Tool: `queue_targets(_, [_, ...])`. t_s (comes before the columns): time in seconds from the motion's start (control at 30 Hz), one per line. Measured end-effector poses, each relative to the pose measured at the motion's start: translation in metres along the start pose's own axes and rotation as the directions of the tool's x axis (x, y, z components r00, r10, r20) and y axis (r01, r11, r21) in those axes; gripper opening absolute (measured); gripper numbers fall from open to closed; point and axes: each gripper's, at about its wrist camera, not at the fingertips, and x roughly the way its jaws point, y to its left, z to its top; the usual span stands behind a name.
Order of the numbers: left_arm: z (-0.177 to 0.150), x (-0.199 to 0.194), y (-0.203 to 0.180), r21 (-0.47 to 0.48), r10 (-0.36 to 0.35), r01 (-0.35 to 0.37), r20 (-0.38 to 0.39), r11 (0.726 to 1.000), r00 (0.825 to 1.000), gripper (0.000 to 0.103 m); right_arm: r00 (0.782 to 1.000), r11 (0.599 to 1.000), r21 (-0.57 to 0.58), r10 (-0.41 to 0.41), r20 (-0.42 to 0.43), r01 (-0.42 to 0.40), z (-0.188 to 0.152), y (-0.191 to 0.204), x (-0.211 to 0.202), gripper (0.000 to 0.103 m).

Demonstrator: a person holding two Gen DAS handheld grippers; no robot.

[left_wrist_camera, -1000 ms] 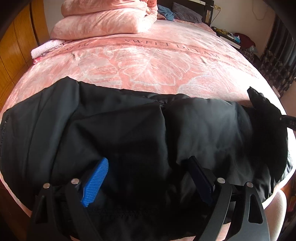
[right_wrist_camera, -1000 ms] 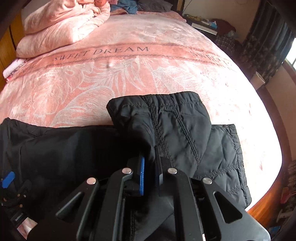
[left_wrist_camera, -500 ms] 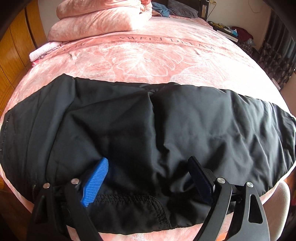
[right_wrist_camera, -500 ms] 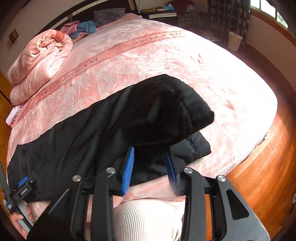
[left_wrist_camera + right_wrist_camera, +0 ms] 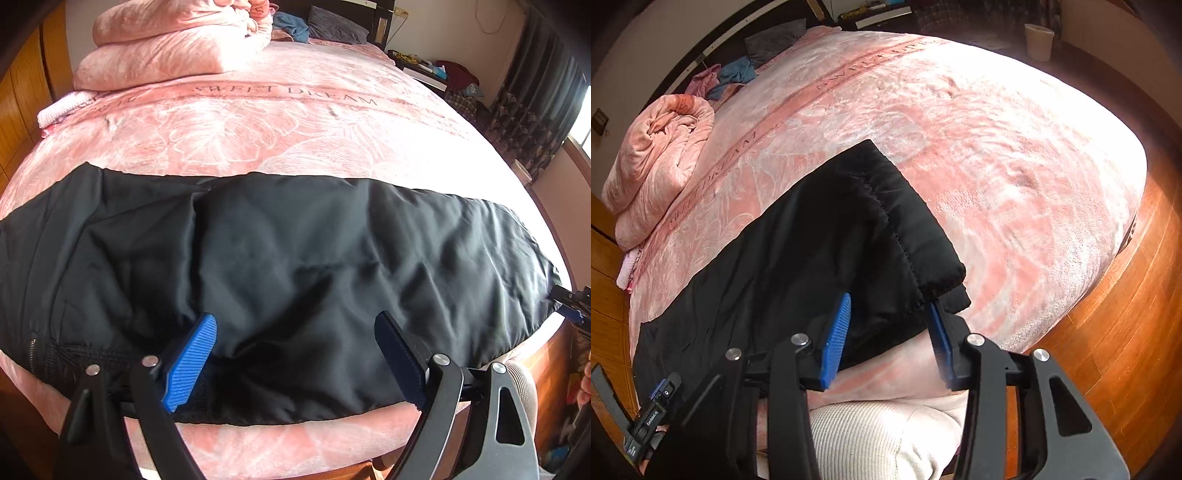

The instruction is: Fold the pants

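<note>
While black pants (image 5: 295,266) lie across the bed (image 5: 258,122), both hand-held grippers, left (image 5: 295,358) and right (image 5: 886,332), gape, gripping nothing.

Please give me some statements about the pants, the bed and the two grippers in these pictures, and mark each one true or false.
1. The pants are black. True.
2. The pants hang on a chair. False: they lie stretched across the near edge of the pink bed.
3. The left gripper is open. True: its fingers stand wide apart over the pants.
4. The right gripper is clamped shut on the leg cuff. False: its fingers are apart, with the cuff just ahead of them.
5. A folded pink quilt lies at the far end of the bed. True.
</note>
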Motion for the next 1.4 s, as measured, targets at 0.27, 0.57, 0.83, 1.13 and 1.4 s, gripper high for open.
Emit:
queue_targets(0.27, [-0.006, 0.015, -0.033, 0.100, 0.034, -0.031, -0.019, 0.994, 0.999, 0.088, 0.993, 0.993, -0.018, 0.115, -0.008, -0.115, 0.003, -0.008, -0.016, 0.015])
queue_targets(0.57, [-0.012, 0.023, -0.035, 0.082, 0.054, -0.051, -0.035, 0.995, 0.998, 0.089, 0.999, 0.999, 0.008, 0.052, -0.018, -0.051, -0.016, -0.040, -0.015, 0.042])
queue_targets(0.83, [-0.019, -0.006, -0.054, 0.027, 0.007, -0.008, 0.016, 1.000, 1.000, 0.090, 1.000, 0.997, -0.074, 0.003, 0.000, -0.003, -0.036, -0.031, -0.021, 0.055])
queue_targets(1.13, [-0.035, 0.003, -0.046, 0.046, 0.054, -0.054, -0.009, 0.997, 0.998, 0.093, 0.983, 0.981, 0.065, 0.186, -0.006, -0.185, -0.027, -0.050, -0.008, 0.057])
queue_targets(1.4, [-0.028, 0.011, -0.030, -0.024, 0.075, -0.075, -0.019, 0.997, 0.997, 0.093, 0.972, 0.966, 0.127, 0.233, -0.041, -0.227, -0.004, -0.054, 0.027, 0.061])
